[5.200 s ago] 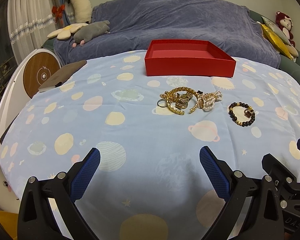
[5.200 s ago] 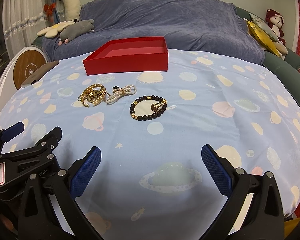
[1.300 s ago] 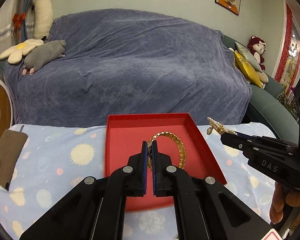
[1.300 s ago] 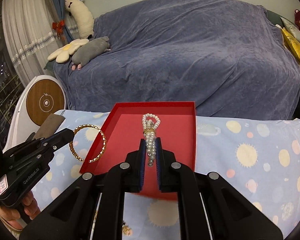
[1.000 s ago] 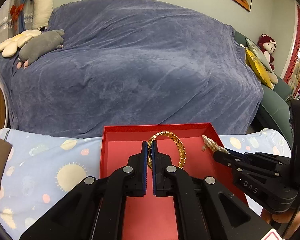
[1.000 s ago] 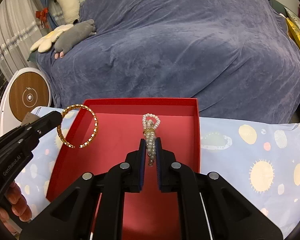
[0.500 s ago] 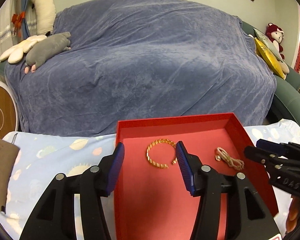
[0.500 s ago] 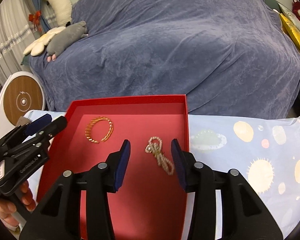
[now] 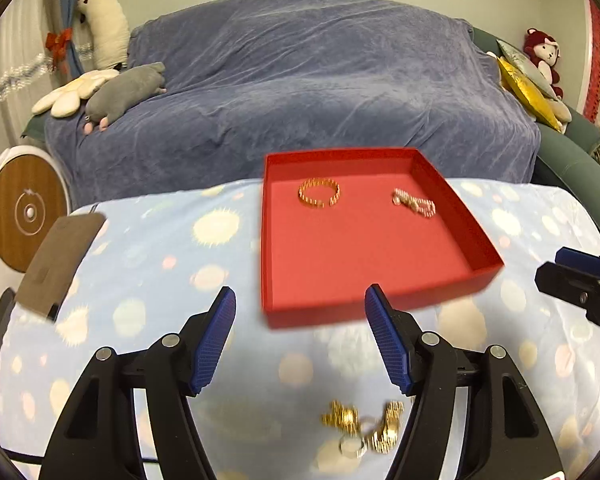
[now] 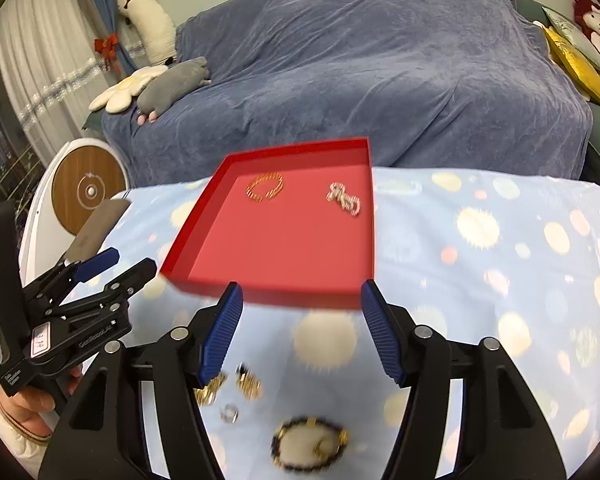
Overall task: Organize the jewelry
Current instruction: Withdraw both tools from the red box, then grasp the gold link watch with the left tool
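While the left gripper (image 9: 300, 336) gapes empty over the tablecloth (image 9: 160, 264), a gold bangle (image 9: 319, 193) and pearl bracelet (image 9: 414, 203) lie apart in the red tray (image 9: 476, 240); more jewelry (image 10: 308, 444) lies beneath the wide-open, empty right gripper (image 10: 302, 332).

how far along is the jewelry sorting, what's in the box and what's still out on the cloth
Partly done. The gold bangle and the pearl bracelet already lie apart inside the red box. Nothing is in hand: the left gripper and right gripper both have open, empty jaws. Left on the tablecloth in front of the box: a cluster of gold pieces, a small ring and the dark beaded bracelet.
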Action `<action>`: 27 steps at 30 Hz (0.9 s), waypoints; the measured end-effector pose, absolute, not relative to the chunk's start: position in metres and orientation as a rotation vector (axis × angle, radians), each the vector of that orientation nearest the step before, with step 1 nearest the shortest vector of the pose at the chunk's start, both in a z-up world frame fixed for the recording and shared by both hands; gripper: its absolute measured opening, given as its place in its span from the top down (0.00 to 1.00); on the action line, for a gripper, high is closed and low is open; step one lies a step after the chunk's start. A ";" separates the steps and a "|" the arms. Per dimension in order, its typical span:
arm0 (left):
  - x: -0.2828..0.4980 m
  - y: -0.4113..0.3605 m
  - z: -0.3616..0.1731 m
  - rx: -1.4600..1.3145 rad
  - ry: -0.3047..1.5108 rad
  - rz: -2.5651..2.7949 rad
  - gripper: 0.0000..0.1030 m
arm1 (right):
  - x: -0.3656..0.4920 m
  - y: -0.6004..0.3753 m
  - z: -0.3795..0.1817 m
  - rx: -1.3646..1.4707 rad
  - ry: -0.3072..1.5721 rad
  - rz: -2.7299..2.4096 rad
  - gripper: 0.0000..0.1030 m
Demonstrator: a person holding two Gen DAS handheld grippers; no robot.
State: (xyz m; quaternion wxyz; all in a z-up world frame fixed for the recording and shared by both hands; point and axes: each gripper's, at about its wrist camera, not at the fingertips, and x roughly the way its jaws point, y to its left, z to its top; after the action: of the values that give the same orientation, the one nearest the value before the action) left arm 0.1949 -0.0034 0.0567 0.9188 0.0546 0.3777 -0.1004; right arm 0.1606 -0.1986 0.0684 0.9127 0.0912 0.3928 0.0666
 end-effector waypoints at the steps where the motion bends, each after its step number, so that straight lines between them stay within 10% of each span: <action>1: 0.185 -0.002 0.055 0.103 0.786 -0.206 0.37 | 0.150 -0.196 0.065 0.180 0.807 0.136 0.38; 27: 0.105 0.002 -0.007 0.114 0.876 -0.267 0.26 | 0.085 -0.189 -0.019 0.119 0.947 0.125 0.37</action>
State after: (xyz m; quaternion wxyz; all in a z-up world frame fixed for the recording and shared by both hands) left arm 0.1051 0.0018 -0.0067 0.8955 0.0549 0.4226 -0.1286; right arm 0.0848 -0.1888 -0.0187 0.8864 0.0574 0.4554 0.0601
